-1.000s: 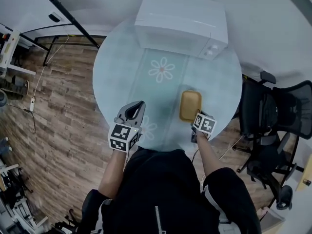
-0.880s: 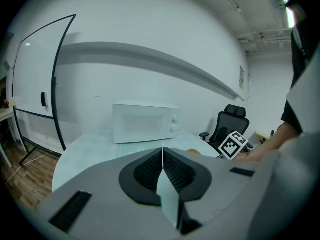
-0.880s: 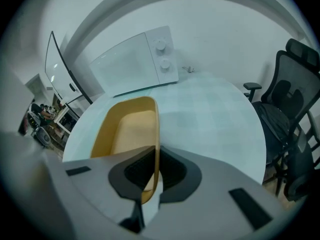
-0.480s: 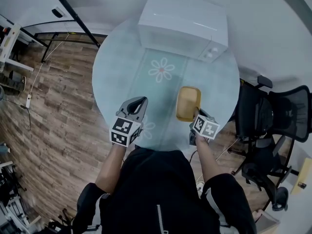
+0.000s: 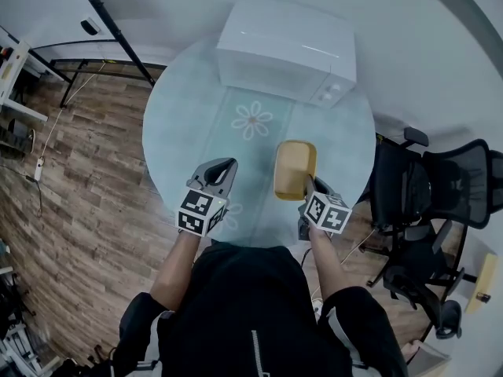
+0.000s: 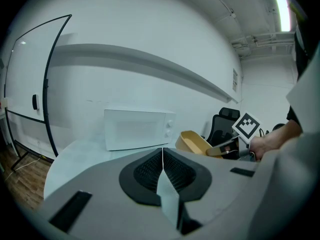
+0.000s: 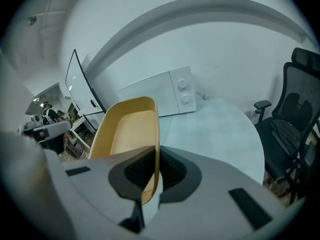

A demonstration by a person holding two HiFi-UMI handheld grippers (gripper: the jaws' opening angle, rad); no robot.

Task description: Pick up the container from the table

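The container is a shallow yellow tray, empty. My right gripper is shut on its near rim and holds it lifted and tilted above the round table. In the right gripper view the container stands on edge, its wall pinched between the two dark pads. From the left gripper view the container shows at the right with the right gripper's marker cube behind it. My left gripper is shut with nothing in it, over the table's near left part.
A white microwave stands at the table's far side. A flower-print runner crosses the middle. Black office chairs stand to the right of the table. A black frame leans at the far left over wood flooring.
My right gripper has lifted the container off the table, tilted it up and carried it a little to the left. My left gripper has stayed nearly still.
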